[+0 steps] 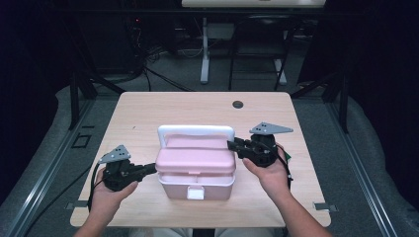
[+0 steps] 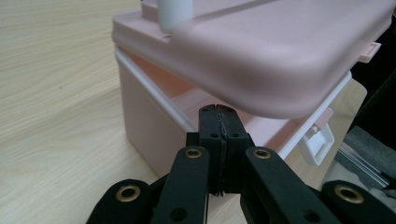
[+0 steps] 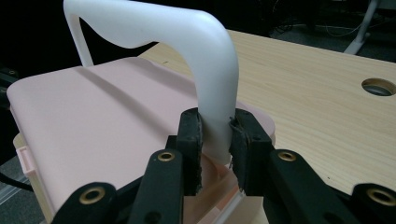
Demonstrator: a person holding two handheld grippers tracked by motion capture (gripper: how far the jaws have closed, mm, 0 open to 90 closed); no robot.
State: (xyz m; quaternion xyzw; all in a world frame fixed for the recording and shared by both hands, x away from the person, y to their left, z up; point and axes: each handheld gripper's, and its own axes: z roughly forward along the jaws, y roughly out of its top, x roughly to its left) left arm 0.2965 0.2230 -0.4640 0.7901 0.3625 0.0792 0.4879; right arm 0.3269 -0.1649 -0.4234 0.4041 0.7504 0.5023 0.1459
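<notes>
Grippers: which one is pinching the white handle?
The right gripper: its jaws clamp the handle's post. The left gripper is shut on nothing, under the box's pink lid.

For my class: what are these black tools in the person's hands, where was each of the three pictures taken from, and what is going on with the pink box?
No robot here: a person holds a hand-held clamp tool in each hand. The high view looks down on the table from above the person. The other two pictures come from small cameras riding on each tool, looking along its two black jaws.

On the table stands a pink box with a white handle and a white latch at the front. Its lid is raised off the base, leaving a gap.

The right gripper is clamped on one leg of the handle. The left gripper has its jaws shut together, empty, with its tip at the gap under the lid's edge.
</notes>
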